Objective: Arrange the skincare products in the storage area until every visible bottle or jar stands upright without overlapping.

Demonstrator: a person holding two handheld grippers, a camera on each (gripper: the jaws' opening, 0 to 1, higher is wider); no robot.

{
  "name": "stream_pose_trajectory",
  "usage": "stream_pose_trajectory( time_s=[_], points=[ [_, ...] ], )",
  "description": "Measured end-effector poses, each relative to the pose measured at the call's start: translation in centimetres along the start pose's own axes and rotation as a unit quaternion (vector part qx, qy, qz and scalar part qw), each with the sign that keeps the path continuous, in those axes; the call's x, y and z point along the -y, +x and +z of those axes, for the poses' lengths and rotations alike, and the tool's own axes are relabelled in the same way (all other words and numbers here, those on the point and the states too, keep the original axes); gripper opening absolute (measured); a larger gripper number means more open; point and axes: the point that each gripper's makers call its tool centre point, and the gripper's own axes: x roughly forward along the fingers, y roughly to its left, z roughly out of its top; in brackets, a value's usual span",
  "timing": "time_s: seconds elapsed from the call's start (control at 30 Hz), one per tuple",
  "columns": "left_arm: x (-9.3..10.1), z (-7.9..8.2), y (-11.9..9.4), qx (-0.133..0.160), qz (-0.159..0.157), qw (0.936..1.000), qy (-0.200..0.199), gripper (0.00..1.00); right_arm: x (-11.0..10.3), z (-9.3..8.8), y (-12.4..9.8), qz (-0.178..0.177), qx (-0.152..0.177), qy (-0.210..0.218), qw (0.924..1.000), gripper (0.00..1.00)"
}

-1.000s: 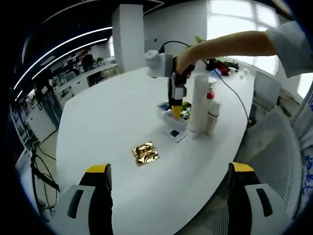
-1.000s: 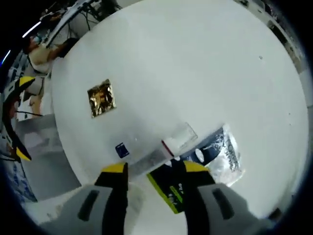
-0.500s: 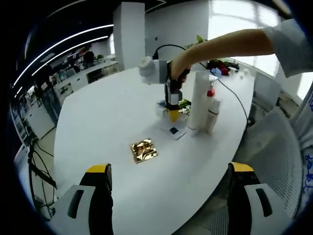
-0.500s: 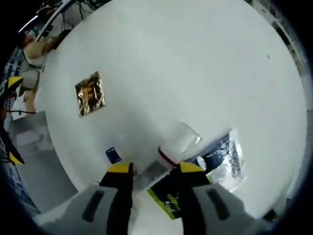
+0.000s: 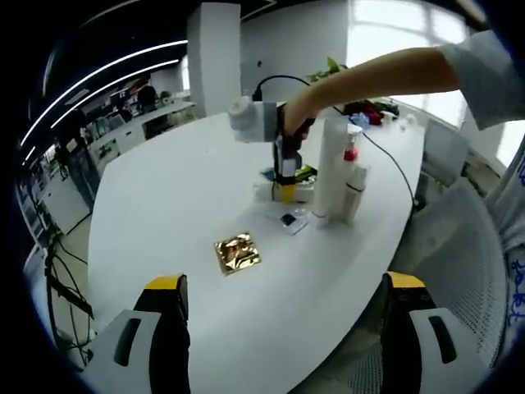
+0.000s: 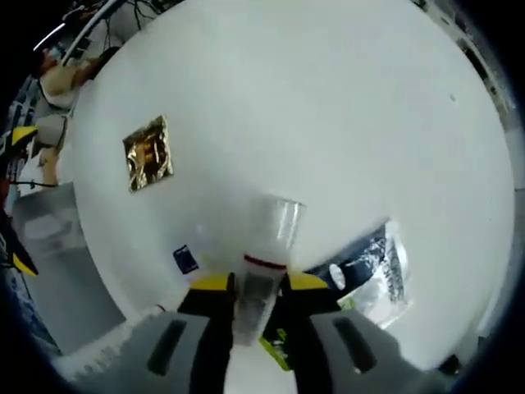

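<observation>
The clear bottle [image 6: 264, 263] sits squarely between the right gripper [image 6: 256, 283]'s yellow-tipped jaws, which are closed in on its body just below a thin red band, so the grip falls low on the bottle and its pale, see-through cap end points away from the gripper over the white table [image 6: 344, 107]; held this way it can be swung up onto its base, which I take to be the step in hand. The bottle is slim and translucent, with a frosted or clear cap, and whether it is lifted off the surface cannot be made out from the right gripper view. Just to the right of the jaws lies a flat dark-and-silver sachet [image 6: 373, 271], and a green-edged packet [image 6: 275, 349] peeks out beneath the jaws; to the left are a small blue square [image 6: 185, 259] and, farther off, a gold foil packet [image 6: 148, 153]. In the left gripper view the right gripper [image 5: 284, 193] points down at the table, next to a tall white bottle [image 5: 330, 168] and a shorter pump bottle [image 5: 353, 185], both already upright and side by side. The left gripper [image 5: 283, 308] hangs back near the table's near edge, jaws spread wide and holding nothing.
</observation>
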Motion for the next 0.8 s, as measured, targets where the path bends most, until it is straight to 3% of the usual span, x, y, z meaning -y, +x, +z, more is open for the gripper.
stream_pose_trajectory(
  time_s=[0.23, 0.47, 0.63, 0.8],
  points=[
    [0.1, 0.0, 0.0, -0.002, 0.001, 1.0000, 0.000, 0.96, 0.1, 0.6, -0.8, -0.008, 0.033, -0.031, 0.9990, 0.20],
    [0.0, 0.3, -0.1, -0.001, 0.004, 1.0000, 0.002, 0.95, 0.3, 2.1, -2.9, -0.017, 0.100, -0.043, 0.9938, 0.19],
    [0.0, 1.1, -0.2, 0.010, 0.006, 0.9999, -0.001, 0.95, 0.6, 3.6, -5.5, -0.038, 0.164, -0.058, 0.9840, 0.19],
    [0.0, 1.3, -0.3, 0.012, 0.007, 0.9999, 0.001, 0.95, 0.4, 5.1, -9.7, -0.062, 0.240, -0.073, 0.9662, 0.19]
  ],
)
